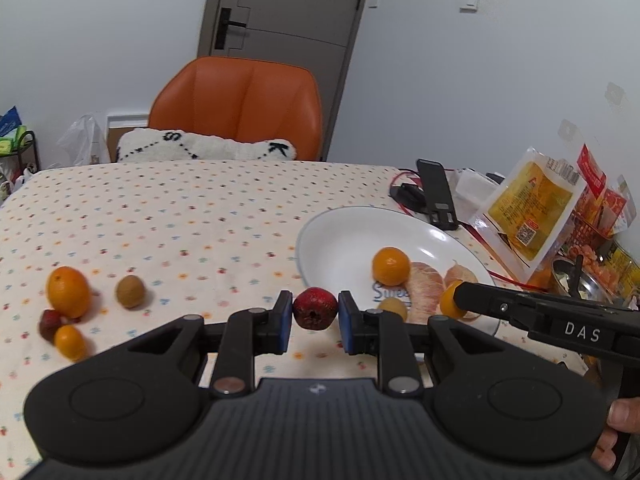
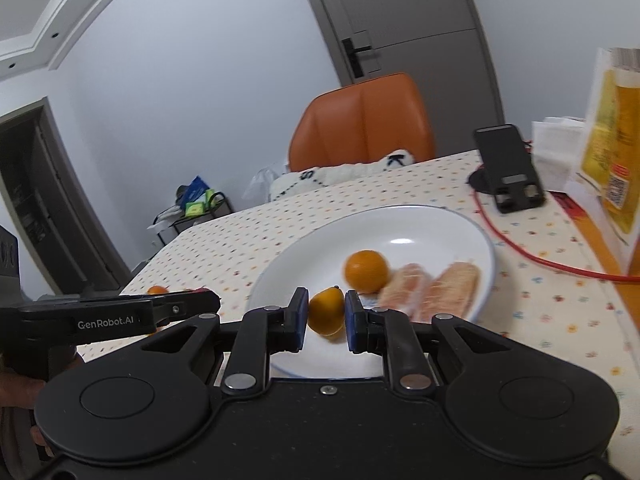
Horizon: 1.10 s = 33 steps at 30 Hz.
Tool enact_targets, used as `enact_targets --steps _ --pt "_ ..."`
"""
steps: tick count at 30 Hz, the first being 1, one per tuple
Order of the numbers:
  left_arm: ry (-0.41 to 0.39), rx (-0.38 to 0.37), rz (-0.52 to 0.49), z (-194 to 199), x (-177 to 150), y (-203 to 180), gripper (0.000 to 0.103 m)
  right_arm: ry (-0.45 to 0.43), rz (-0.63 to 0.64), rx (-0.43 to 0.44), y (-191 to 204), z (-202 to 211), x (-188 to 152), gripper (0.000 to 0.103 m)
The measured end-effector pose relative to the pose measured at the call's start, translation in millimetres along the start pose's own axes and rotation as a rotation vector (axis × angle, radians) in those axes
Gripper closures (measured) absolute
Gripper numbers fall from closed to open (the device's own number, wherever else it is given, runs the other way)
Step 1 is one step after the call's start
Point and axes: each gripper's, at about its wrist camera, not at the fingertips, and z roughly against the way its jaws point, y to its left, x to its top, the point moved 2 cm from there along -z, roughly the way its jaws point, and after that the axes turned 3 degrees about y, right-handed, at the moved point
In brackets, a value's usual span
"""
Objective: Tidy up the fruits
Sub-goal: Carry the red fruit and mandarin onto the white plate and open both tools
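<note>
Between my left gripper's blue pads sits a dark red fruit — the jaws are closed narrowly on it, pads touching both sides, and it is carried above the tablecloth just short of the white plate's near rim. My right gripper is likewise closed on a small orange fruit, held over the near part of the plate; the left view shows that fruit at the tip of the right tool, just beside the pale peeled segments.

On the plate I see a round orange touching those segments, and a small tan fruit partly hidden behind my left finger. Left of my left gripper, well apart from the plate, more fruit lies on the cloth: a brown round fruit, a larger orange, a smaller orange one and a second dark red fruit — these last three clustered close together.

Beyond the plate stand a black phone holder, a red cable and snack packets. An orange chair faces the far edge.
</note>
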Motion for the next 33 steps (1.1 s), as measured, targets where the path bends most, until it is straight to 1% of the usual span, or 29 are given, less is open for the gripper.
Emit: enact_targets --steps 5,9,10,11,14,17,22,25,26,28,31,33 --pt "0.012 -0.018 -0.021 -12 5 -12 0.080 -0.005 -0.018 -0.019 -14 3 0 0.085" --pt "0.023 -0.030 -0.017 -20 8 -16 0.080 -0.001 -0.025 -0.020 -18 3 -1 0.085" --pt "0.023 -0.031 -0.014 -21 8 -17 0.078 0.000 -0.026 -0.018 -18 2 -1 0.085" --pt "0.028 -0.029 -0.014 -22 8 -17 0.075 0.001 -0.026 -0.016 -19 1 -1 0.085" --pt "0.045 -0.025 -0.004 -26 7 -15 0.072 0.011 -0.025 -0.011 -17 -4 -2 0.085" --pt "0.045 -0.013 0.007 -24 6 -9 0.070 0.017 -0.026 -0.006 -15 -9 -2 0.085" --pt "0.030 0.014 0.028 -15 6 3 0.062 0.011 -0.024 -0.003 -11 -16 0 0.085" --pt "0.022 0.033 0.038 -9 4 10 0.055 0.009 0.012 -0.035 -4 -21 4 0.085" --pt "0.020 0.039 0.043 -7 4 12 0.053 0.013 0.021 -0.039 -2 -23 4 0.080" --pt "0.017 0.049 0.050 -4 4 17 0.051 0.012 0.028 -0.046 0 -24 5 0.078" --pt "0.003 0.064 0.062 3 4 23 0.044 0.021 0.023 -0.043 3 -25 2 0.078" --pt "-0.007 0.076 0.075 8 3 29 0.037 0.027 0.019 -0.041 4 -24 0 0.078"
